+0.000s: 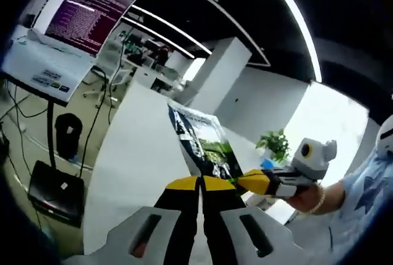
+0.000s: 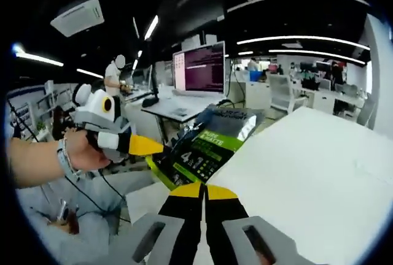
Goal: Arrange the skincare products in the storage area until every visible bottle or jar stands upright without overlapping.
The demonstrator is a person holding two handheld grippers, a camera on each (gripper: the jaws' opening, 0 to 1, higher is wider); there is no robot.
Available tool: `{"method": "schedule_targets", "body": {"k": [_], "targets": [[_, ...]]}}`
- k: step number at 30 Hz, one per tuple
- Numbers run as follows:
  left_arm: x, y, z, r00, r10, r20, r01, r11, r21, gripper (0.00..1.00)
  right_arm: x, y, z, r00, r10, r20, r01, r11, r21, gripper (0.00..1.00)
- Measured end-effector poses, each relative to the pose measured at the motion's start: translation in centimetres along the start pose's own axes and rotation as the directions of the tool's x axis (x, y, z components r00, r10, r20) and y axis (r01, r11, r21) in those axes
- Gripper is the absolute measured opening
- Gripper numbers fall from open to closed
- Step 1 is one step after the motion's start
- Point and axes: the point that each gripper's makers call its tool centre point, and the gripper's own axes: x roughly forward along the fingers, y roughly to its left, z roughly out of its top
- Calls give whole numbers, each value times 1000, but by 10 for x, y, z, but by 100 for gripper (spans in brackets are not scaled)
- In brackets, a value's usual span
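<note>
A flat dark pouch [image 1: 206,145] with green and white print is held up in the air above a white table [image 1: 135,148]. My left gripper [image 1: 200,182] is shut on its near edge, jaws pressed together. From the right, my right gripper [image 1: 249,182] reaches in and pinches the pouch's side, a hand behind it. In the right gripper view the pouch [image 2: 209,142] shows large white numbers and slants up from my right gripper [image 2: 203,190], which is shut on its lower edge. My left gripper [image 2: 147,146] grips its left corner. No bottle or jar is in sight.
The white table [image 2: 307,167] spreads wide to the right. A monitor [image 1: 86,10] with purple text stands on a desk beyond it, a black bin [image 1: 67,133] and cables below. A potted plant [image 1: 276,145] sits far back. A person [image 2: 113,75] stands in the distance.
</note>
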Motion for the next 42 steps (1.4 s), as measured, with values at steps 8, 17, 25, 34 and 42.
{"method": "schedule_targets", "body": {"k": [8, 17, 25, 34, 42], "targets": [[-12, -70, 9, 970, -221, 100, 217, 975, 47, 0, -65, 20, 21, 973, 118, 196, -134, 989, 68, 0], [-26, -105, -1, 933, -347, 99, 345, 938, 36, 0, -102, 38, 20, 908, 246, 339, -327, 922, 209, 0], [-34, -117, -7, 917, -391, 81, 393, 920, -8, 0, -106, 39, 20, 862, 318, 395, -453, 833, 318, 0], [-39, -130, -14, 894, -446, 41, 447, 894, -15, 0, -111, 41, 24, 819, 386, 424, -546, 752, 369, 0], [-34, -131, -28, 895, -446, -5, 446, 895, -22, 0, -112, 47, 22, 812, 415, 410, -563, 742, 363, 0]]}}
